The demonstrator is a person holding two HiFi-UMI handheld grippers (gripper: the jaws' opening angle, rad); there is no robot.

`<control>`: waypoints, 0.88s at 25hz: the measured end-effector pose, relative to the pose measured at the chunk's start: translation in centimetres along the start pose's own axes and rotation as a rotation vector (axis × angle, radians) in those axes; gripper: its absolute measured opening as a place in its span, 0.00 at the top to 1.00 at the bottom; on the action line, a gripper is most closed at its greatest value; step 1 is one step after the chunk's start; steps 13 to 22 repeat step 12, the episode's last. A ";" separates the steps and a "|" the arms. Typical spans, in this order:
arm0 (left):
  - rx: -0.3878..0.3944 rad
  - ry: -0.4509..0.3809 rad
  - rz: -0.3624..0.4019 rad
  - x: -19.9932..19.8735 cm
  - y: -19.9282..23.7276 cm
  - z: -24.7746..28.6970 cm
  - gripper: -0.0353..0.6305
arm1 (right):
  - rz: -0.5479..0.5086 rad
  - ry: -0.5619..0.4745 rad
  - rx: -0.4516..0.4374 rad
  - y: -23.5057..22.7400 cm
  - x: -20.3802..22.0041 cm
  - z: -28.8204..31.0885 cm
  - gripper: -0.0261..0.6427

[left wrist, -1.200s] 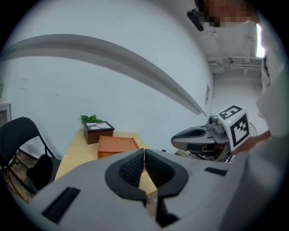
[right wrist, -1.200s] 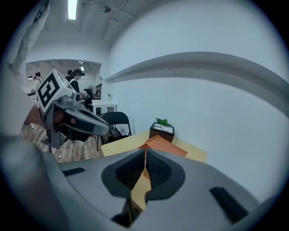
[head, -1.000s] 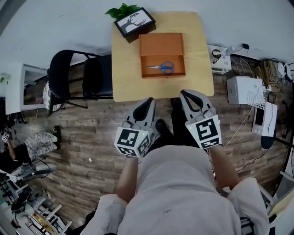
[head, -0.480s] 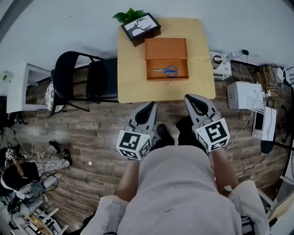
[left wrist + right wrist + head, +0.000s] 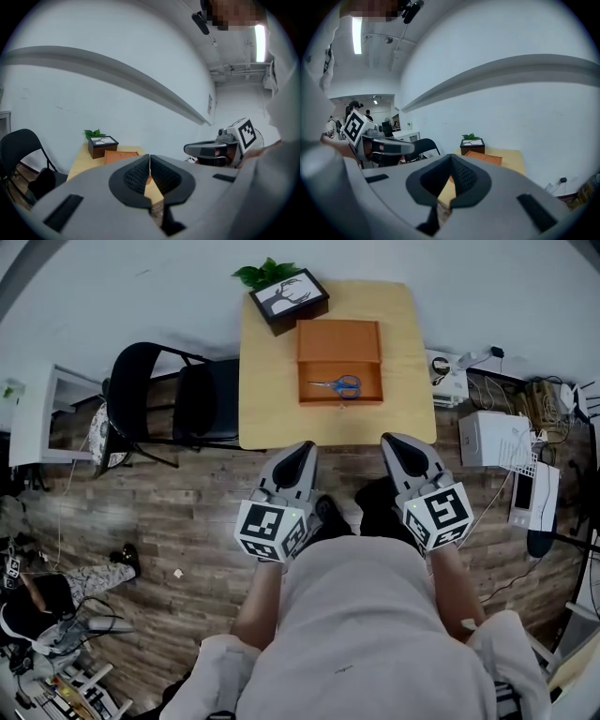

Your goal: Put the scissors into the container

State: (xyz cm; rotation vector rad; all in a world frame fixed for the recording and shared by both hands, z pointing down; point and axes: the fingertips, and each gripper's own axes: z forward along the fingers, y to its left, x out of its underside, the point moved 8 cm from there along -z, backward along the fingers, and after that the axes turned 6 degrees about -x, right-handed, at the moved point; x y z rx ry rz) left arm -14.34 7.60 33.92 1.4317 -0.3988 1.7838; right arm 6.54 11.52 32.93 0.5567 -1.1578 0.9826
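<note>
Presently: scissors (image 5: 337, 385) inside container (image 5: 339, 338), table (image 5: 272, 381) at 12 o'clock. L gripper (image 5: 300, 451) & R gripper (image 5: 394, 442) clenched, empty, at 6. Gripper views: scissors hidden behind jaws.

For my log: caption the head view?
Scissors lie in the container on the table; left gripper and right gripper, both shut, hover short of it.

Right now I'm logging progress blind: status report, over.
Left gripper shut, empty. Right gripper shut, empty; both short of the table. Scissors lying inside the container. Nothing blocking.
</note>
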 end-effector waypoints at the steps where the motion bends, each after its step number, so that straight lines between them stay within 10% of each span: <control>1: 0.001 0.001 0.000 0.0 0.0 -0.1 0.94 | -0.006 0.001 -0.004 0.2 -0.1 0.0 0.96; 22: 0.007 0.020 0.016 0.1 -0.7 0.4 0.94 | -0.021 -0.010 -0.021 0.1 -0.3 -0.3 0.96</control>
